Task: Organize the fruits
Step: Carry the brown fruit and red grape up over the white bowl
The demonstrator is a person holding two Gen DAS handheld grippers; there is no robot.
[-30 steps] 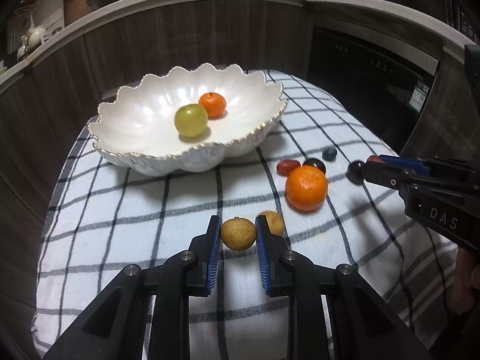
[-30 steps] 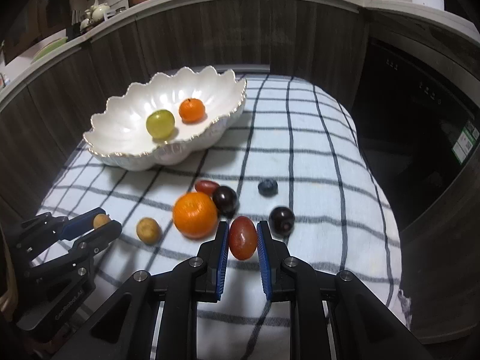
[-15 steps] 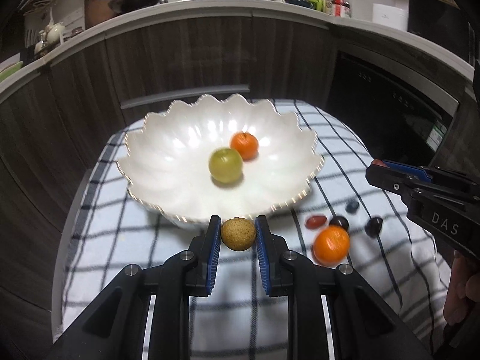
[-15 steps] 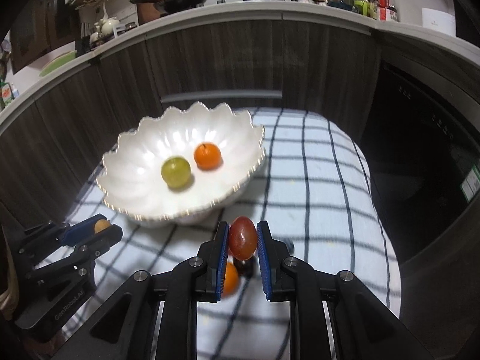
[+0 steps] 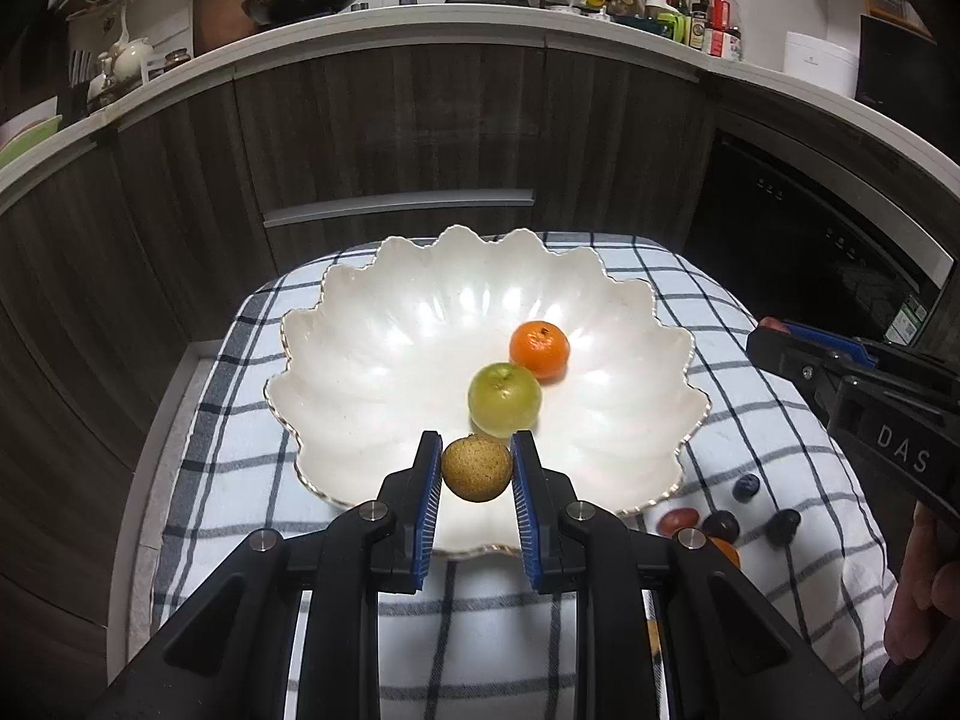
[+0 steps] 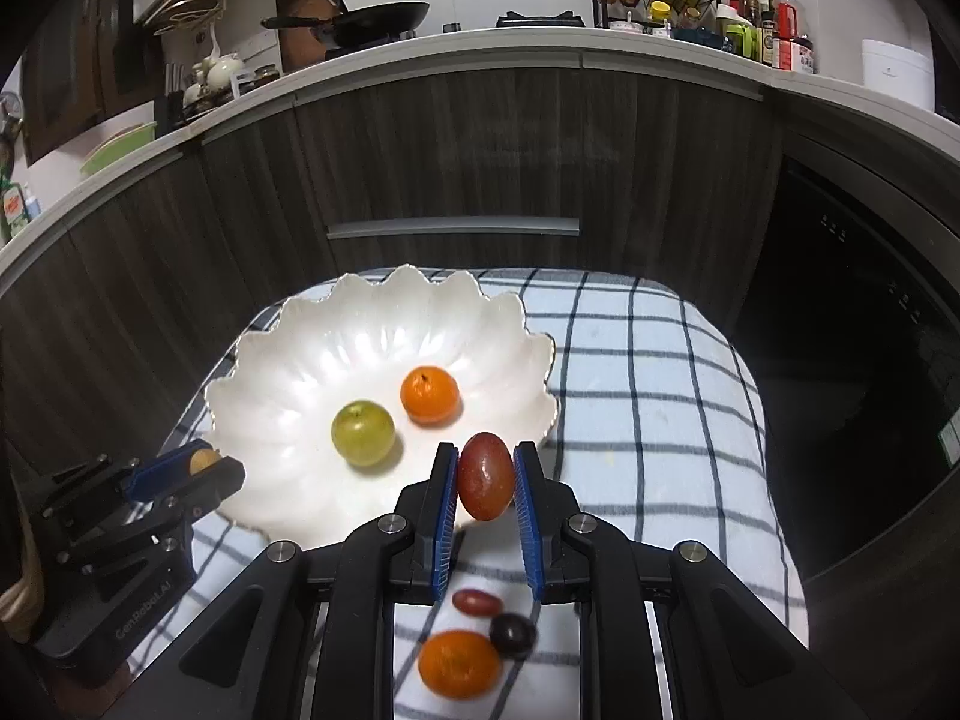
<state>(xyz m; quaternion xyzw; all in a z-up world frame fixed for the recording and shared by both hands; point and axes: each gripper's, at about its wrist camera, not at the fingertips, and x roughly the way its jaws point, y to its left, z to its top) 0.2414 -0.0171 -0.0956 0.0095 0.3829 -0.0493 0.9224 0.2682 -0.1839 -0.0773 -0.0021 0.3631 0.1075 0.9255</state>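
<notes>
A white scalloped bowl [image 5: 372,360] [image 6: 288,396] sits on a checked cloth and holds a green fruit [image 5: 503,399] [image 6: 362,433] and a small orange [image 5: 538,350] [image 6: 429,394]. My left gripper [image 5: 477,468] is shut on a small brown fruit [image 5: 477,468], held above the bowl's near rim. My right gripper [image 6: 485,476] is shut on a red oval fruit [image 6: 485,476], held beside the bowl's right rim. In the right wrist view the left gripper [image 6: 201,468] shows at the left with its brown fruit; the right gripper's tip [image 5: 774,330] shows at the right edge of the left wrist view.
On the cloth [image 6: 648,396] lie a larger orange [image 6: 459,662], a small red fruit [image 6: 477,602] [image 5: 679,519], dark round fruits [image 6: 512,635] [image 5: 783,525] and a blue berry [image 5: 746,486]. Dark wooden cabinets and a black oven front [image 6: 864,360] stand behind the table.
Both grippers have lifted their fruits off the cloth and moved forward toward the bowl; the loose fruits now lie below and behind the fingers.
</notes>
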